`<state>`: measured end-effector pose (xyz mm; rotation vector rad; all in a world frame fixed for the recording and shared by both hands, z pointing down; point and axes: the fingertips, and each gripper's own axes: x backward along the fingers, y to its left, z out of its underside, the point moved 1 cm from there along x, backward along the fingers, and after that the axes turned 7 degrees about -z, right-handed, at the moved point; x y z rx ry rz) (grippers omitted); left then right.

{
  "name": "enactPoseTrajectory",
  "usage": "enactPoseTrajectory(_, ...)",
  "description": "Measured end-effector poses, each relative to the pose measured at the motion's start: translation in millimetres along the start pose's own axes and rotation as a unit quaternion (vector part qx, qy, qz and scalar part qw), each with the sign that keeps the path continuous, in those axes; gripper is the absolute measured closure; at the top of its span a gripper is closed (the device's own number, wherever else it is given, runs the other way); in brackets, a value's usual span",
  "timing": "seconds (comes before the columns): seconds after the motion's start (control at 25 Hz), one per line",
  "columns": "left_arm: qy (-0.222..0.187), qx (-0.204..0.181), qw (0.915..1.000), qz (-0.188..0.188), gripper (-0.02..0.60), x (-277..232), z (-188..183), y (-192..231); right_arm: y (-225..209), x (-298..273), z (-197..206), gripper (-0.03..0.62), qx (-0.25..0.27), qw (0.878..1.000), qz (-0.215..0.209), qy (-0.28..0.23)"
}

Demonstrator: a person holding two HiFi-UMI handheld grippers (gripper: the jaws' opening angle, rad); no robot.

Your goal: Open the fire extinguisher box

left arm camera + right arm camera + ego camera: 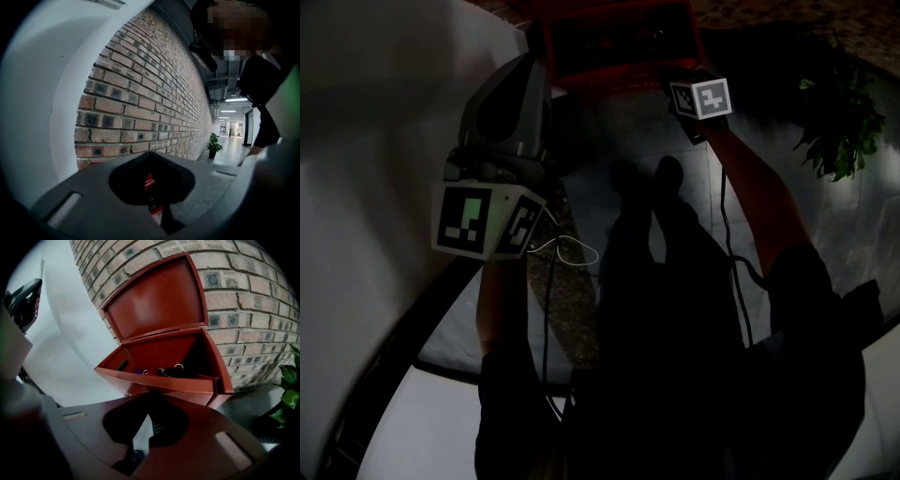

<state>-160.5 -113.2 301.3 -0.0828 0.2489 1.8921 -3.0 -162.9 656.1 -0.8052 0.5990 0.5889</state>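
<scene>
The fire extinguisher box (159, 383) is sitting against the brick wall (262, 301) with its lid (154, 296) tipped right back, so the job looks done. You're holding the right tool (145, 416) just before its rim, jaws pressed together on nothing. You're carrying the left tool (525, 80) high beside the white wall (375, 112), likewise closed and empty, out of the way. A potted plant (288, 390) is standing to the right, clear of the box.

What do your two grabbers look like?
Both are rounded grey shells: left gripper, right gripper. Each has a white cube with black squares: right cube plain, left cube with green. A thin white cable hangs by the left, a black cable by the right. Dark sleeves.
</scene>
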Motion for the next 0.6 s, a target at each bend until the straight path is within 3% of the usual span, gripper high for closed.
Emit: enactPoseTrajectory(0.6, 0.009, 0.000, 1.0000, 0.003, 0.580, -2.5, 1.6, -4.6, -3.2, 5.5, -3.1, 0.594, 0.022, 1.000, 0.002, 0.003)
